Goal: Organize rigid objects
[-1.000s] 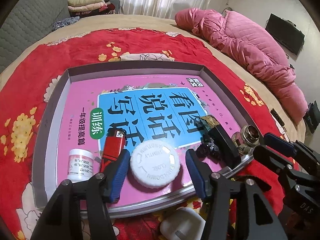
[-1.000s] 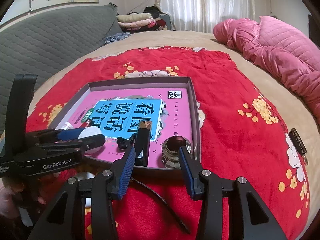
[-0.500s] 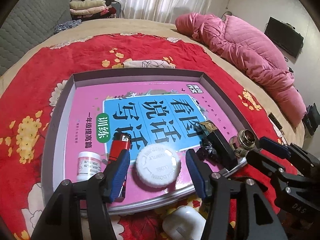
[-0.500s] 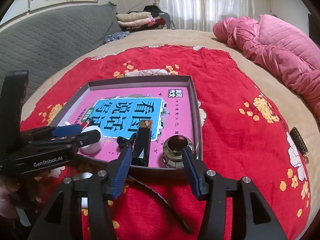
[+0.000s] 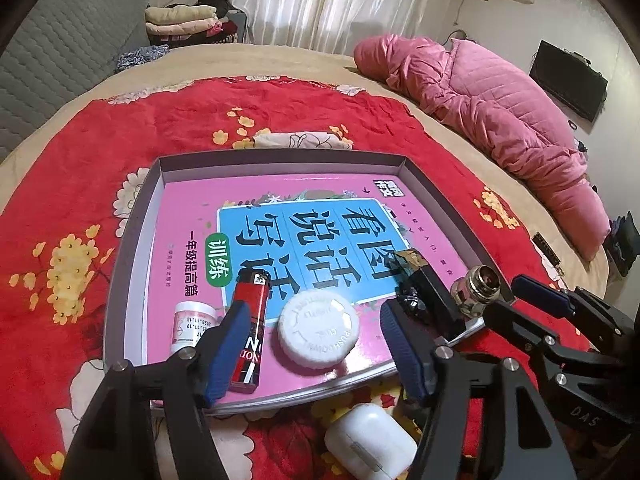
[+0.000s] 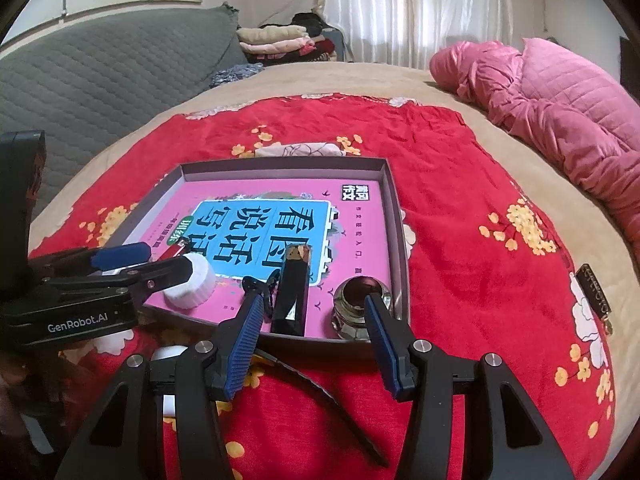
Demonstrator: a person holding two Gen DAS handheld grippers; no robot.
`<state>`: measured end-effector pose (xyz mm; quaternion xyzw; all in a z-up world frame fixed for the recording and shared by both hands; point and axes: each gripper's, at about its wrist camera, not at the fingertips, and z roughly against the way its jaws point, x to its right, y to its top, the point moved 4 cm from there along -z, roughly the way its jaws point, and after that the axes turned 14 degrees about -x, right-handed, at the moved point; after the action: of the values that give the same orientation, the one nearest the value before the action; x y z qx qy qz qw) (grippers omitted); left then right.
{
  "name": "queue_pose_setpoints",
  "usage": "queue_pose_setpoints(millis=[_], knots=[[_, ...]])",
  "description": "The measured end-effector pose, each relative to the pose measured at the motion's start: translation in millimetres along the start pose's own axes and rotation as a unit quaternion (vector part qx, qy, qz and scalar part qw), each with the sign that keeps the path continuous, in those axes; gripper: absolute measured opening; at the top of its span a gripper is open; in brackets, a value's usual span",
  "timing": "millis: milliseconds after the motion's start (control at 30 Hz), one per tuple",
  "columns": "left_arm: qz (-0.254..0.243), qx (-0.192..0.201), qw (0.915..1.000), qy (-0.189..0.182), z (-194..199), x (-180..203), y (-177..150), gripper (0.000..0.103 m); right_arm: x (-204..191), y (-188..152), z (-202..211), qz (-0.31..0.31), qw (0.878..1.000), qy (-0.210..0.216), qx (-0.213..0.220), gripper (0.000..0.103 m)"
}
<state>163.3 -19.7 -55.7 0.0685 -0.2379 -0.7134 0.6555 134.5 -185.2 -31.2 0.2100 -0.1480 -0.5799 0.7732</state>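
Observation:
A grey tray (image 5: 134, 236) lined with a pink book lies on the red floral blanket. In it lie a white screw cap (image 5: 318, 330), a red lighter (image 5: 249, 330), a small white jar (image 5: 191, 326), a black rectangular case (image 5: 430, 292) and a metal fitting (image 5: 476, 290). My left gripper (image 5: 316, 354) is open and empty over the tray's near edge, around the cap. My right gripper (image 6: 314, 344) is open and empty just before the tray (image 6: 394, 216), near the black case (image 6: 294, 288) and the fitting (image 6: 358, 306).
A white earbud case (image 5: 370, 442) lies on the blanket in front of the tray, and a black strap (image 6: 320, 388) lies under my right gripper. A pink quilted coat (image 5: 500, 116) lies at the right. A grey headboard (image 6: 100, 76) and folded clothes stand behind.
Both grippers have drawn back and risen a little from the tray. The objects in the tray have not moved.

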Motion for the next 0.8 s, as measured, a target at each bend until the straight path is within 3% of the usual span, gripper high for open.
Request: queue_pose_setpoints(millis=[333,467,800], knots=[[0.007,0.014,0.9999,-0.001,18,-3,-1,0.067,-4,1,12,0.004,1.0,-0.013,0.007,0.055],[0.011,0.02,0.9997,0.002,26,-6,-2,0.067,-5,2,20,0.003,1.0,-0.011,0.015,0.075],[0.007,0.023,0.9996,0.014,42,-1,-11,0.067,-7,0,39,0.003,1.0,-0.005,0.024,0.075]])
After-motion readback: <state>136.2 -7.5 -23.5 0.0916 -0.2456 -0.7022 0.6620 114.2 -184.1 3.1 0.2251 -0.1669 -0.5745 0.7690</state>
